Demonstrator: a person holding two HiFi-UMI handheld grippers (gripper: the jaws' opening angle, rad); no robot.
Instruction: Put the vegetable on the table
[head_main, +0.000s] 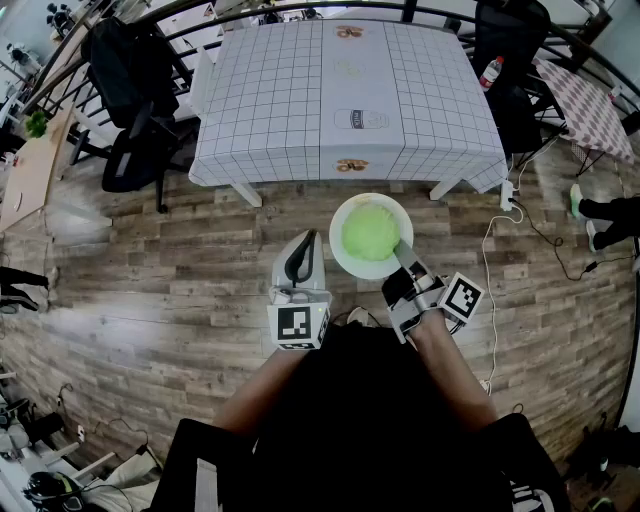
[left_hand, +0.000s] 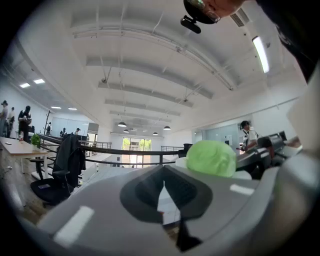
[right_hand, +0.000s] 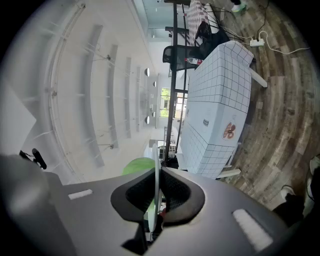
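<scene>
Above wood floor (head_main: 150, 260) before table (head_main: 270, 100), right gripper (head_main: 401, 252) grips vegetable's (head_main: 370, 232) plate (head_main: 343, 262); left gripper (head_main: 305, 246) closed.

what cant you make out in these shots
- kind of vegetable: the head view shows only a washed-out green lump; in the right gripper view the right hand-held gripper and the edge-on plate it clamps hide most of it.
- print on the table cloth: too small to read in the head view.
- floor under the person: hidden by their body in the head view.
</scene>
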